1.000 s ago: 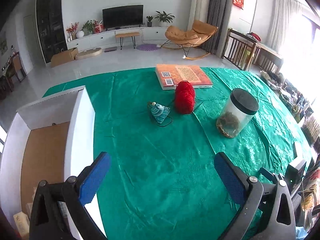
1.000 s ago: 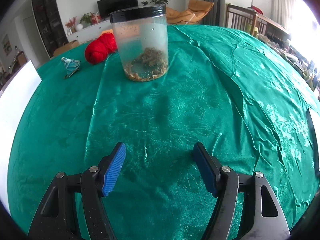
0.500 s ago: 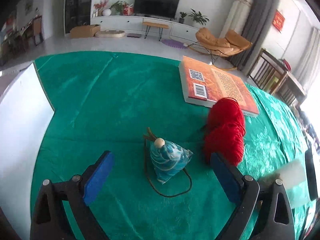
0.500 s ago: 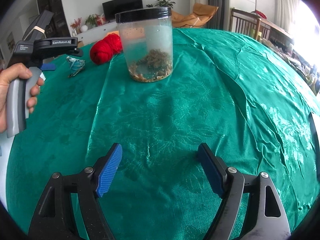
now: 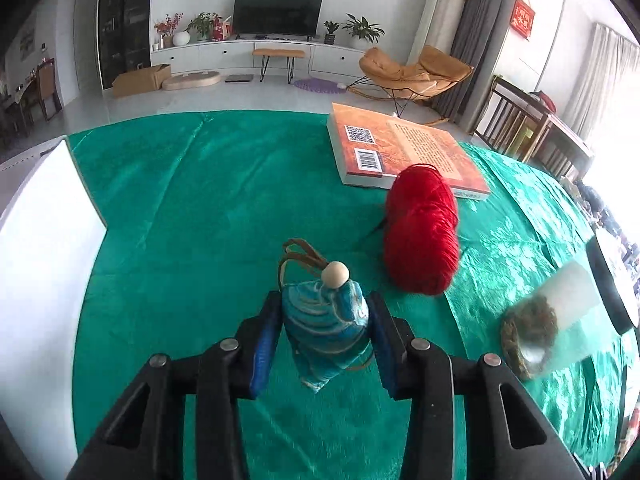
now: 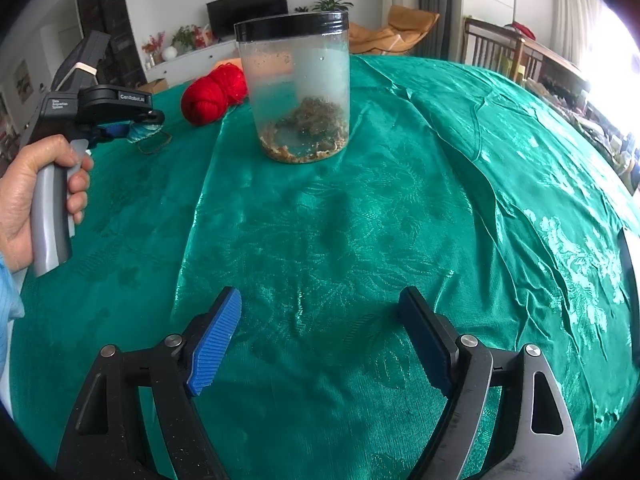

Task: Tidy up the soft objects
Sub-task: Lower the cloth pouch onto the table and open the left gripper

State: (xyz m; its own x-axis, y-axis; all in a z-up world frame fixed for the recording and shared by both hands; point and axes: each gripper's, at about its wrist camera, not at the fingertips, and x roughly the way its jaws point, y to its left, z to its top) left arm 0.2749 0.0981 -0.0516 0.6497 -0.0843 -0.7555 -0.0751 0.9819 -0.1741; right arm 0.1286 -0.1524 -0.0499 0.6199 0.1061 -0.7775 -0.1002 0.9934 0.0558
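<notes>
A small blue patterned pouch (image 5: 324, 328) with a wooden bead and brown cord stands on the green tablecloth (image 5: 192, 200). My left gripper (image 5: 325, 300) is closing on it, its blue pads pressing on both sides of the pouch. The right wrist view shows this left gripper (image 6: 120, 130) at the far left, held by a hand (image 6: 28, 188), with the pouch (image 6: 143, 129) at its tip. A red ball of yarn (image 5: 422, 236) lies just right of the pouch, also visible as the red yarn (image 6: 210, 94). My right gripper (image 6: 320, 304) hangs open over bare cloth, holding nothing.
A clear jar (image 6: 298, 88) with a black lid and brown bits inside stands ahead of the right gripper, seen too as the jar (image 5: 552, 320). An orange book (image 5: 404, 152) lies behind the yarn. A white box wall (image 5: 36, 240) rises at the left table edge.
My left gripper moved forward and down to the blue pouch and closed its jaws around it. The right gripper stayed in place, its jaws a little wider.
</notes>
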